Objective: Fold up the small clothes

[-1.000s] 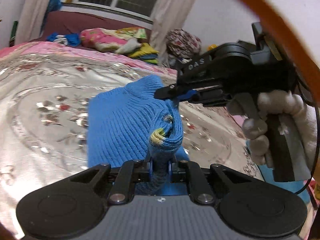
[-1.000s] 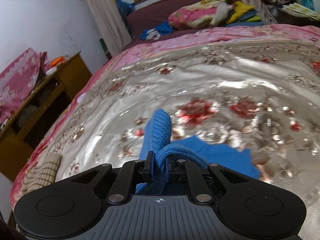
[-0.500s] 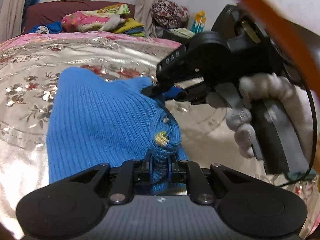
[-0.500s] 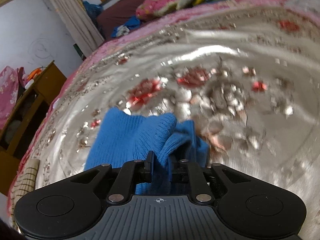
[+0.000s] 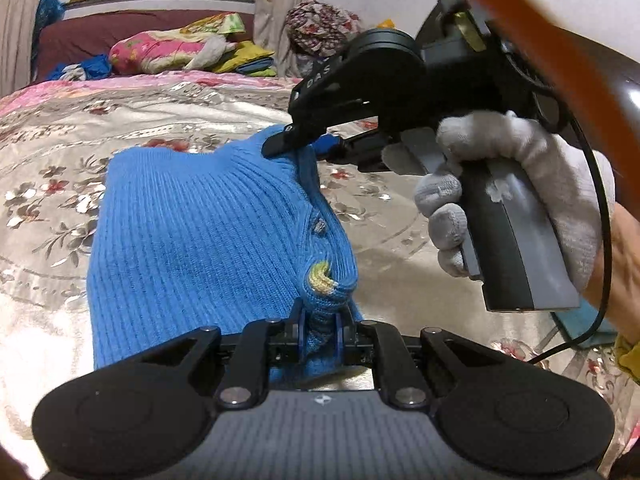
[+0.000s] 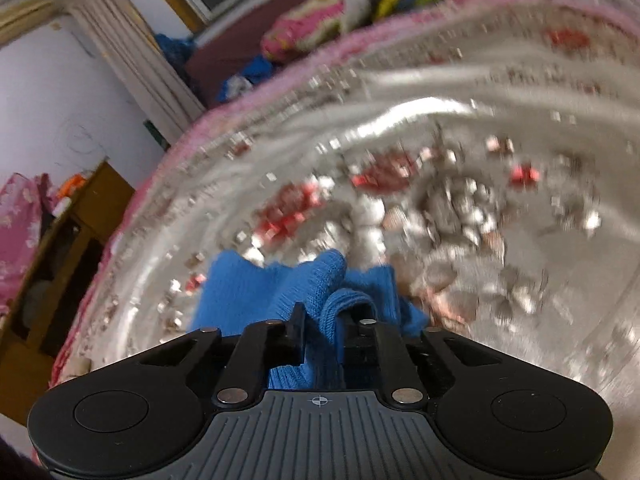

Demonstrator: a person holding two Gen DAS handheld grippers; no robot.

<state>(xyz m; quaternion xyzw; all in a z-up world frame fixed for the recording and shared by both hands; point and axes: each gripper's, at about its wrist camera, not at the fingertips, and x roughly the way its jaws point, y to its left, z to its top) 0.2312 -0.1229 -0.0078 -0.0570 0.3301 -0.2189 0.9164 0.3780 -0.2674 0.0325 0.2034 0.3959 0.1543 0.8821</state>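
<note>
A small blue ribbed knit garment (image 5: 200, 232) lies on the silver flowered bedspread (image 5: 52, 168). My left gripper (image 5: 319, 322) is shut on its near edge, by a yellow-striped knot. My right gripper (image 5: 296, 146), held by a white-gloved hand, is shut on the garment's far edge. In the right wrist view the garment (image 6: 280, 292) bunches between the right gripper's (image 6: 322, 324) fingers, and the view is blurred by motion.
Piled bright clothes and a pillow (image 5: 168, 48) lie at the far end of the bed under a window. A wooden side cabinet (image 6: 48, 264) stands left of the bed. A black cable (image 5: 600, 240) hangs from the right gripper.
Both grippers have carried the held edge of the blue garment over toward the left, laying more of it flat on the bedspread. The right wrist view has tilted and blurred.
</note>
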